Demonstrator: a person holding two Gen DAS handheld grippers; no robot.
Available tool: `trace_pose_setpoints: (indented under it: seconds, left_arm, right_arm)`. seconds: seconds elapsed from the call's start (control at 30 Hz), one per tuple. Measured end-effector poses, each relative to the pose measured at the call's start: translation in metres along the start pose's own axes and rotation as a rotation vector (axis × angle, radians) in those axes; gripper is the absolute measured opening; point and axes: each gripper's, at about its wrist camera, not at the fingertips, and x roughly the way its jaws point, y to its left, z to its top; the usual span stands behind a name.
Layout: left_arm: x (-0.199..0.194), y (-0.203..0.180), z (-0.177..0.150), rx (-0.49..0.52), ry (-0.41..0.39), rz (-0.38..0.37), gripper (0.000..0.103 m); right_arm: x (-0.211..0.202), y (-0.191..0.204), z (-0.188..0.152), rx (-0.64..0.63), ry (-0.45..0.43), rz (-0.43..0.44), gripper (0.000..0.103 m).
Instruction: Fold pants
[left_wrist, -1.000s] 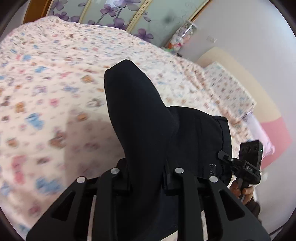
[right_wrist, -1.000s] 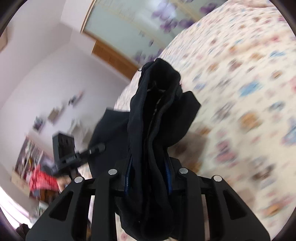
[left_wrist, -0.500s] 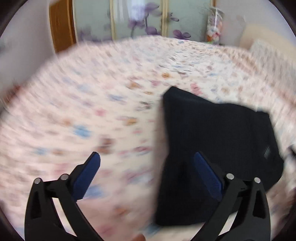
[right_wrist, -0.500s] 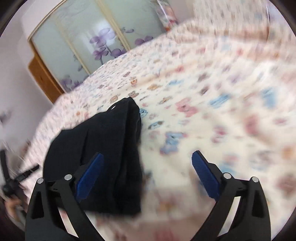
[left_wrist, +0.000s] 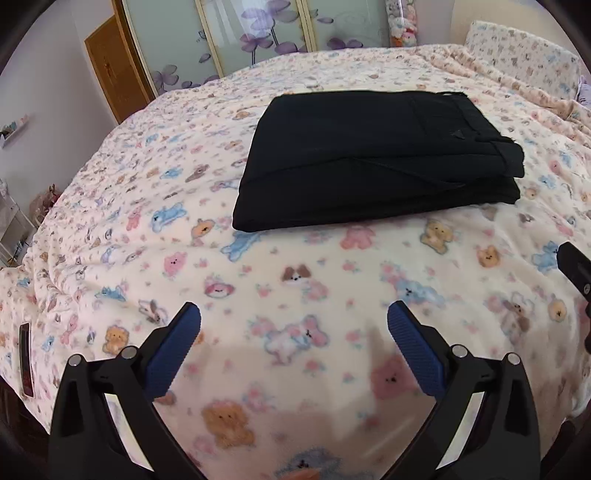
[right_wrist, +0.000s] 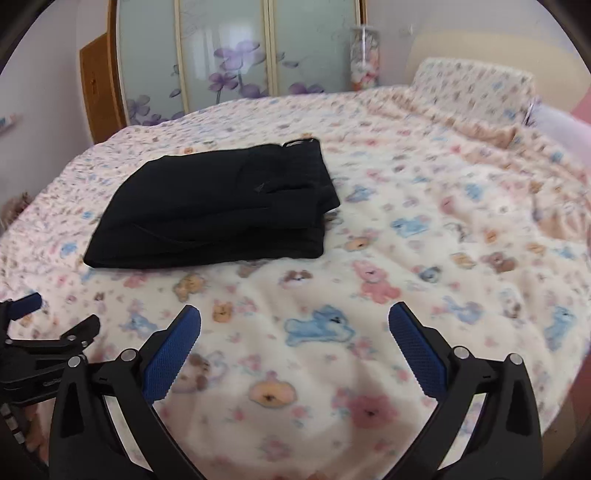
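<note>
The black pants (left_wrist: 369, 158) lie folded into a flat rectangle on the bed, waistband to the right. They also show in the right wrist view (right_wrist: 221, 210), left of centre. My left gripper (left_wrist: 293, 332) is open and empty, held back from the pants above the blanket. My right gripper (right_wrist: 294, 332) is open and empty too, nearer than the pants and to their right. The left gripper's body (right_wrist: 40, 350) shows at the left edge of the right wrist view.
A cream blanket (left_wrist: 295, 280) printed with bears and dogs covers the bed. A pillow (right_wrist: 472, 85) lies at the head, far right. Frosted sliding doors (right_wrist: 221, 55) with purple flowers and a wooden door (left_wrist: 118, 66) stand beyond. The bed edge (left_wrist: 26, 354) drops off at the left.
Both grippers were shut on the black pants and held them up. They let go, and the pants now lie folded on the bed. Both grippers have pulled back and stand open.
</note>
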Motion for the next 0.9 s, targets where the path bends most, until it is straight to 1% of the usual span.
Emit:
trace_pose_setpoints:
  seconds: [0.07, 0.1, 0.13, 0.27, 0.9]
  left_arm:
    - [-0.007, -0.001, -0.002, 0.01, -0.043, 0.025, 0.101]
    - [-0.011, -0.001, -0.002, 0.006, -0.06, 0.026, 0.101]
    - [-0.016, 0.001, -0.002, -0.008, -0.084, 0.018, 0.101]
    - [-0.025, 0.009, -0.001, -0.048, -0.123, -0.003, 0.101]
    - [-0.029, 0.008, 0.0, -0.049, -0.127, -0.02, 0.101]
  right_arm:
    - [-0.004, -0.002, 0.001, 0.004, -0.032, -0.001, 0.102]
    - [-0.008, -0.003, 0.002, 0.009, -0.054, 0.002, 0.102]
    - [-0.009, -0.003, 0.002, 0.013, -0.063, 0.006, 0.102]
    - [-0.012, 0.0, 0.003, 0.009, -0.069, 0.027, 0.102]
    - [-0.011, 0.006, 0.003, -0.013, -0.066, 0.045, 0.102]
